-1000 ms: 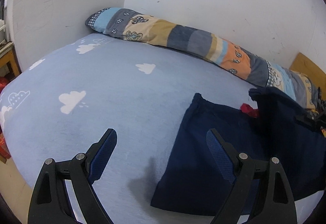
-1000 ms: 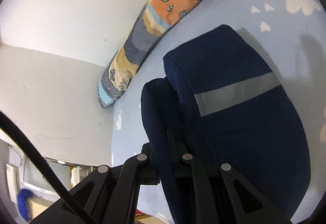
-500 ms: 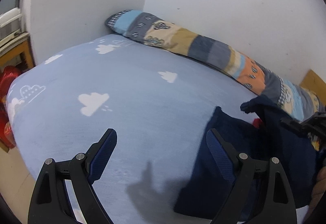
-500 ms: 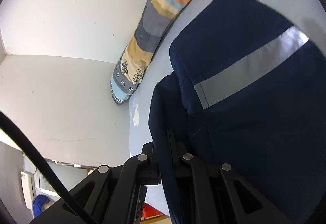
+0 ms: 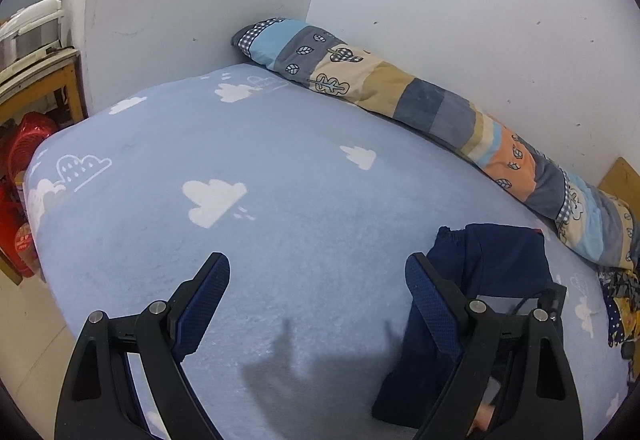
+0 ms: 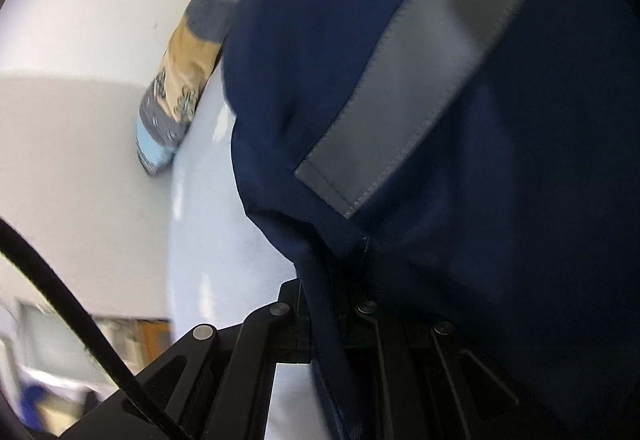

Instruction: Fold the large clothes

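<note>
- Left gripper (image 5: pixel 317 288): fingers spread wide, empty, above the bed (image 5: pixel 260 208).
- Right gripper (image 6: pixel 320 304): fingers clamped on a fold of the navy garment (image 6: pixel 500 200).
- Navy garment: hangs ahead of the right fingers; beside the left gripper's right finger.

Soft light-blue fleece bed sheet (image 5: pixel 280 160), scattered with white cloud prints, one outlined with raindrops. Long patchwork bolster pillow (image 5: pixel 420 100) in sky blue, slate grey, beige and orange blocks, printed with leaves and trees, gingham-checked at the ends. Dark navy work garment (image 6: pixel 500 200) crossed by a stitched silver-grey reflective band (image 6: pixel 404 80). Black hand-held gripper (image 5: pixel 318 294) with textured blue finger pads (image 5: pixel 208 292). Plain white walls (image 5: pixel 460 0). Red bags (image 5: pixel 24 144) beside a yellow-brown wooden frame (image 5: pixel 68 80).
</note>
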Available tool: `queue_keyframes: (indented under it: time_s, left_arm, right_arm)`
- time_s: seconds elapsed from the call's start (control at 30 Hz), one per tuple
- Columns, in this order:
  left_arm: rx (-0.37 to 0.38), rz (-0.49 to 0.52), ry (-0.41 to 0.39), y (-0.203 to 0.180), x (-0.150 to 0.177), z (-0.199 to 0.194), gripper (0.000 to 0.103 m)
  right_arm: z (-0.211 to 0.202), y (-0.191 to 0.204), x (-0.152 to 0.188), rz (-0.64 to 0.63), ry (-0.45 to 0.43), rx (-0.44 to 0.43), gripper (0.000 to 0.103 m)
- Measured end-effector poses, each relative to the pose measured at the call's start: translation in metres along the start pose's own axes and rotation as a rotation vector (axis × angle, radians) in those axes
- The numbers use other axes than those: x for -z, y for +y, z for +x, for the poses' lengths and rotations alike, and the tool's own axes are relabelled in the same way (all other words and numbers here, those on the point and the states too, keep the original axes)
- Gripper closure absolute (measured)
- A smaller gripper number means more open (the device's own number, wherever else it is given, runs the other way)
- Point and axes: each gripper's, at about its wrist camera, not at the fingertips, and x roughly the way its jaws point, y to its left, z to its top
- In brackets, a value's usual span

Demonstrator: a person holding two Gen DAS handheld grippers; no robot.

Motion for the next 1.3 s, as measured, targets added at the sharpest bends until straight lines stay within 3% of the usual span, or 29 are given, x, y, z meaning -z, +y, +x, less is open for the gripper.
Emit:
queue_keyframes:
  time_s: [0.03, 0.07, 0.1, 0.17, 0.23, 0.37, 0.43, 0.5, 0.67, 0.77, 0.9, 1.03, 1.17, 1.2, 1.23, 1.3]
  left_arm:
    - [0.000, 0.005, -0.001, -0.001, 0.000, 0.000, 0.014]
    - [-0.002, 0.011, -0.001, -0.003, 0.000, 0.001, 0.014]
    - [-0.003, 0.017, -0.001, -0.005, 0.000, 0.002, 0.014]
    - [0.004, 0.015, -0.002, -0.007, 0.000, 0.002, 0.014]
    - [0.014, 0.007, -0.005, -0.006, 0.000, 0.001, 0.014]
    - [0.074, 0.011, 0.037, -0.007, 0.003, 0.006, 0.014]
    - [0.151, 0.024, 0.109, -0.015, 0.008, 0.015, 0.014]
    - [0.269, 0.032, 0.229, -0.026, 0.016, 0.028, 0.014]
    - [0.455, 0.059, 0.422, -0.040, 0.041, 0.036, 0.014]
    - [0.469, 0.157, 0.438, -0.051, 0.059, 0.029, 0.012]
    - [0.430, 0.398, 0.446, -0.090, 0.089, 0.026, 0.011]
    - [0.401, 0.502, 0.425, -0.112, 0.103, 0.031, 0.011]
    - [0.393, 0.494, 0.394, -0.122, 0.107, 0.044, 0.012]
    - [0.376, 0.478, 0.386, -0.122, 0.109, 0.048, 0.016]
    - [0.364, 0.470, 0.391, -0.123, 0.110, 0.055, 0.035]
    - [0.358, 0.442, 0.416, -0.121, 0.111, 0.064, 0.062]
  right_arm:
    - [-0.001, 0.012, 0.003, -0.081, -0.006, 0.043, 0.093]
    - [-0.001, 0.022, 0.003, -0.139, -0.002, 0.073, 0.082]
    - [0.000, 0.036, 0.005, -0.209, 0.020, 0.085, 0.054]
    - [-0.005, 0.058, 0.013, -0.318, 0.078, 0.060, 0.034]
    - [-0.030, 0.078, 0.020, -0.431, 0.096, -0.008, 0.036]
    - [-0.102, 0.072, 0.004, -0.482, 0.059, -0.096, 0.036]
    - [-0.139, 0.059, -0.001, -0.537, 0.041, -0.064, 0.036]
    - [-0.174, 0.038, -0.003, -0.611, 0.001, 0.011, 0.036]
    - [-0.245, -0.025, 0.004, -0.723, -0.155, 0.183, 0.035]
    - [-0.266, -0.065, -0.004, -0.665, -0.253, 0.180, 0.035]
    - [-0.257, -0.102, -0.032, -0.478, -0.153, 0.139, 0.035]
    - [-0.268, -0.095, -0.014, -0.598, -0.173, 0.205, 0.035]
    - [-0.261, -0.087, 0.019, -0.739, -0.168, 0.246, 0.035]
    - [-0.253, -0.083, 0.025, -0.776, -0.164, 0.267, 0.035]
    - [-0.248, -0.083, 0.031, -0.804, -0.161, 0.289, 0.035]
    - [-0.234, -0.081, 0.043, -0.855, -0.150, 0.303, 0.034]
